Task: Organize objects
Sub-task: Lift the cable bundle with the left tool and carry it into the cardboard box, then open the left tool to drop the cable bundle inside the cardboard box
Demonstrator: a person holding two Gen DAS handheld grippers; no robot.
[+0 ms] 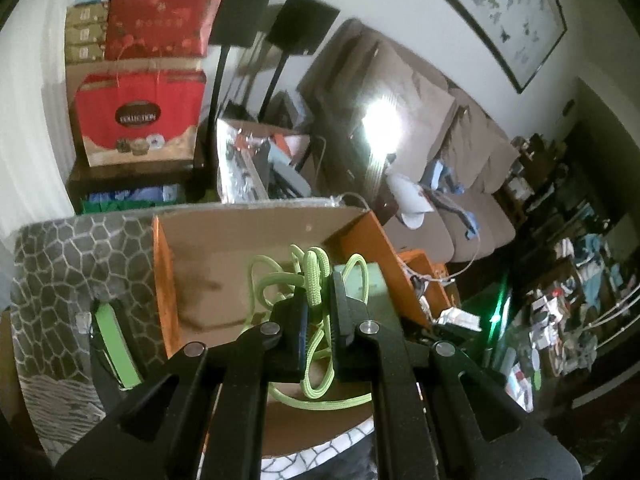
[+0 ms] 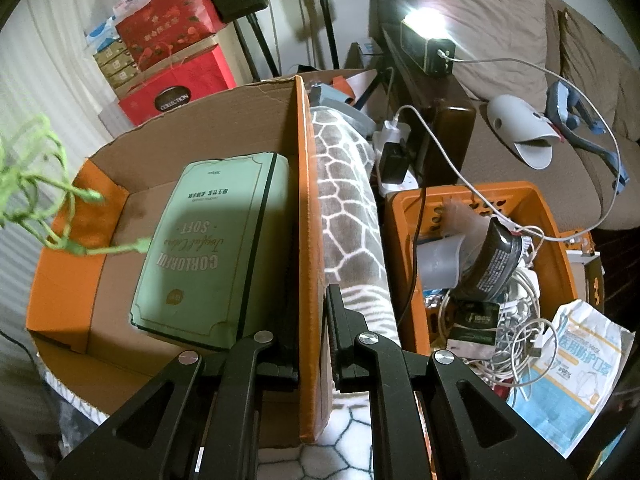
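Meanwhile, cluttered orange basket (image 2: 556, 216) flanks cardboard box (image 2: 308, 208).

both wrist views overlook cardboard box (image 1: 240, 240) (close).

We see a tangled lime-green cord (image 1: 316, 280) dangling above an open orange cardboard box (image 2: 308, 208), where a pale green packet (image 2: 208, 248) lies flat.

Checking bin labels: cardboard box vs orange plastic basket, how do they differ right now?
The cardboard box has solid walls; the basket has perforated ones. The box holds only a green tissue pack; the basket is crammed with cables and chargers. The right gripper clamps the box's wall; nothing grips the basket. Both are orange, open-topped.
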